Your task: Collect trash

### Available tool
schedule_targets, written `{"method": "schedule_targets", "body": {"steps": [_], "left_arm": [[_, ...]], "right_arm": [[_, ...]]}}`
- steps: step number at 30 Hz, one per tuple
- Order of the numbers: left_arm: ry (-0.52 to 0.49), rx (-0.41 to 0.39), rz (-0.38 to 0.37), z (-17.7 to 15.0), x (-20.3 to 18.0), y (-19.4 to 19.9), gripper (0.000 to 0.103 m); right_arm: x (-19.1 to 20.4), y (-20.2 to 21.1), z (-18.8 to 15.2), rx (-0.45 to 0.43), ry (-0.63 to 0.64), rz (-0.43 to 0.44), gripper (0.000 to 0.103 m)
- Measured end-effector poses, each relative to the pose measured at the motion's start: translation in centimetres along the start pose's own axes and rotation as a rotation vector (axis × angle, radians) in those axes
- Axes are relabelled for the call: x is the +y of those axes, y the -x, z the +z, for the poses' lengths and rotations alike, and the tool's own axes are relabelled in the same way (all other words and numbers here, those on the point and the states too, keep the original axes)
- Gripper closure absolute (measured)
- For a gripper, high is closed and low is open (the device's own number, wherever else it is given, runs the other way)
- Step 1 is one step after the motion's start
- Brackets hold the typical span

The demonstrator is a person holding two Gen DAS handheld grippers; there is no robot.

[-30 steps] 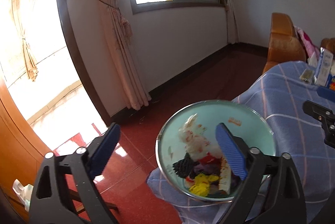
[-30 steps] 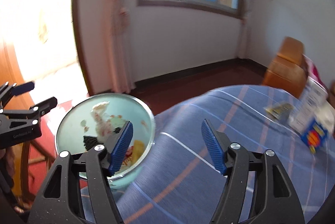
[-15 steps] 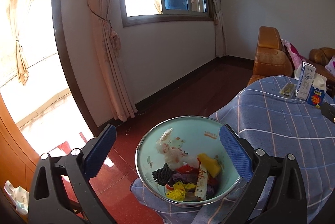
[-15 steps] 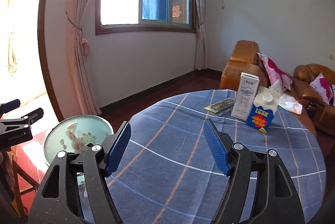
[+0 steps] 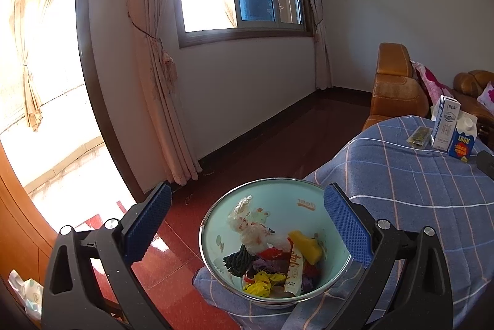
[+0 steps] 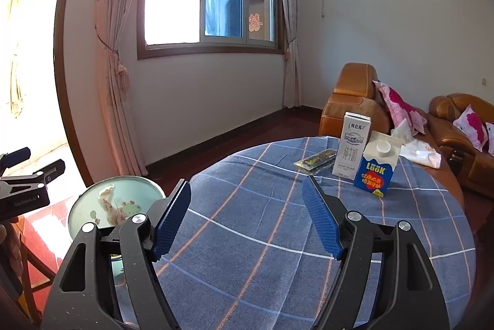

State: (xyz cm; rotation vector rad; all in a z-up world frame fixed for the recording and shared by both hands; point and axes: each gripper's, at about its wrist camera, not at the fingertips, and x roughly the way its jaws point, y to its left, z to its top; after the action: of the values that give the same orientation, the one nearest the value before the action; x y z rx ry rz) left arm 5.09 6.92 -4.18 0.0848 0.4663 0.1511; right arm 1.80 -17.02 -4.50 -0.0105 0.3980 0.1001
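1. Left wrist view: the bowl [image 5: 279, 240] of scraps, seen a second ago under the right finger, is now framed whole between the fingers of the left gripper [image 5: 247, 231], whose jaws stand wide apart and hold nothing. The bowl sits at the near left edge of the table [image 5: 426, 194].

2. Right wrist view: the view has swung from the bowl [image 6: 92, 203] to the far right of the table [image 6: 247, 237]. The right gripper [image 6: 245, 219] is seen with jaws opening and nothing between them. The blue carton [image 6: 378, 165], white carton [image 6: 352, 144] and wrapper [image 6: 315, 159] are judged next for collection.
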Motion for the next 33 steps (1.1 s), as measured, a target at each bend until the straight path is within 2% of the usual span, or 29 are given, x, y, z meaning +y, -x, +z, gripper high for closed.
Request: {"method": "schedule_targets", "body": {"steps": [33], "left_arm": [[-0.023, 0.003, -0.005, -0.24, -0.54, 0.24, 0.006]], "right_arm": [[0.08, 0.95, 0.06, -0.019, -0.002, -0.002, 0.027]]}}
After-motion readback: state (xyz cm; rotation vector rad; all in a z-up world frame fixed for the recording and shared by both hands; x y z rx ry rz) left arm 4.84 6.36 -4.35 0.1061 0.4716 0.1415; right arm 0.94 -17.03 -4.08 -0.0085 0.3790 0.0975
